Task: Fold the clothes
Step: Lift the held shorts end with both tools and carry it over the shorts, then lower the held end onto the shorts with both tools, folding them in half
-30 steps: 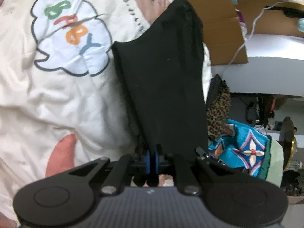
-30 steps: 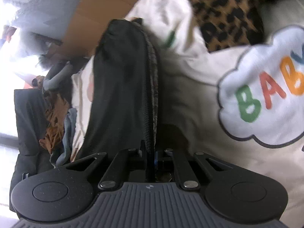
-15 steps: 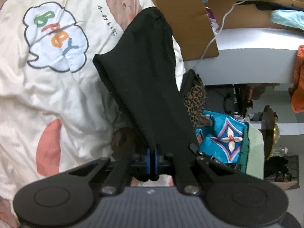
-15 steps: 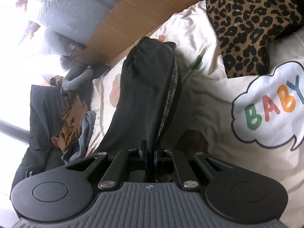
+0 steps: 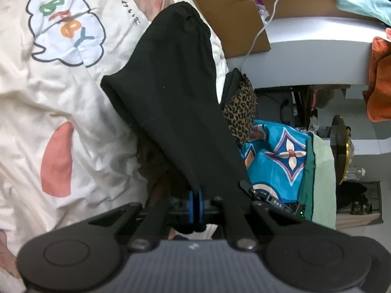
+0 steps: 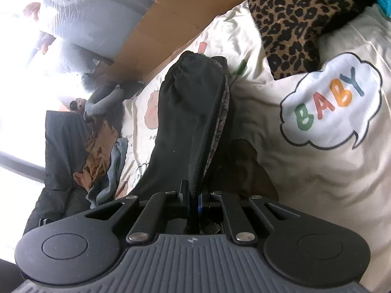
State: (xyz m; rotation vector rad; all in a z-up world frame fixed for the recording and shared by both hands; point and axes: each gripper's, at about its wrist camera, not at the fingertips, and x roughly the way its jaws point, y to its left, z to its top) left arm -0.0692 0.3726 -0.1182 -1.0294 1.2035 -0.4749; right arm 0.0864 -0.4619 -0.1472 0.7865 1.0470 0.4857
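A black garment point(image 5: 176, 92) hangs stretched above a cream bedspread point(image 5: 48, 97) printed with a "BABY" cloud. My left gripper point(image 5: 195, 195) is shut on one end of it, the cloth running up and away from the blue pads. In the right wrist view the same black garment point(image 6: 190, 122) rises from my right gripper point(image 6: 194, 195), which is shut on another edge of it. Its gathered far end touches the bedspread point(image 6: 317, 183).
A leopard-print cloth point(image 6: 288, 22) lies on the bed at the top right. A cardboard box point(image 5: 224, 9) stands past the bed. A blue patterned cloth point(image 5: 276, 161) and a white cable point(image 5: 264, 22) lie off the bed's edge. Dark and brown clothes point(image 6: 92, 151) are piled on the left.
Both grippers have lifted and pulled back with the black garment, so it hangs longer and more of the bed and room shows around it.
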